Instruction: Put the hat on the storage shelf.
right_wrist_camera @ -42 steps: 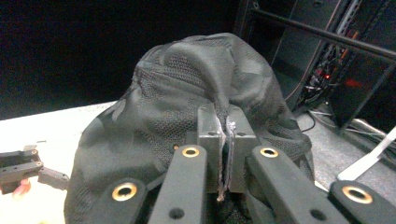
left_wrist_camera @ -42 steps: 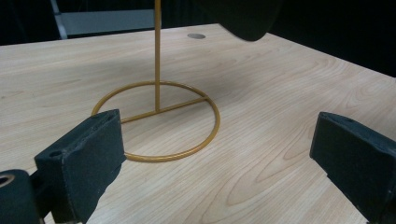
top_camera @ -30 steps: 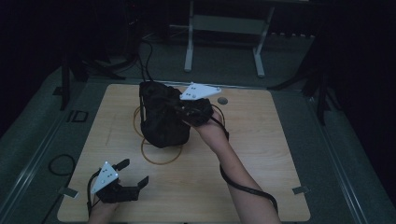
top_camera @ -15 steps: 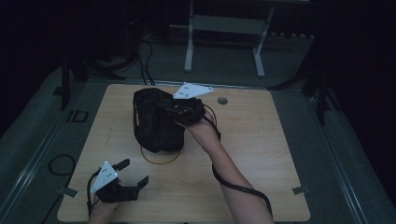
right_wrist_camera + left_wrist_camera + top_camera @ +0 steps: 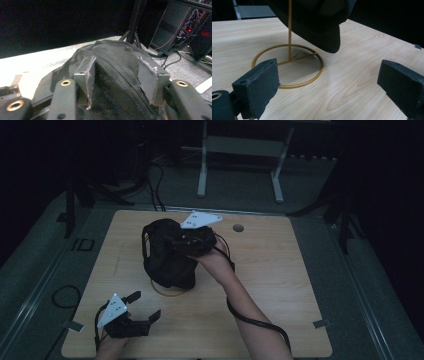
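Soft, light black mesh cap (image 5: 167, 252) on the gold wire stand (image 5: 288, 65) bunches in the clamped right gripper (image 5: 187, 242), best held at its crown; left gripper (image 5: 137, 312) wide open, empty.

- The room is dim, its far parts nearly black.
- A light wooden table (image 5: 280, 285) with rounded corners stands on a grey floor (image 5: 375, 270).
- Beyond the table stands a pale metal frame (image 5: 202, 167) on two legs.
- Dark cables (image 5: 155, 180) trail over the floor at the back left.
- A small round grommet (image 5: 238, 227) sits near the table's far edge.
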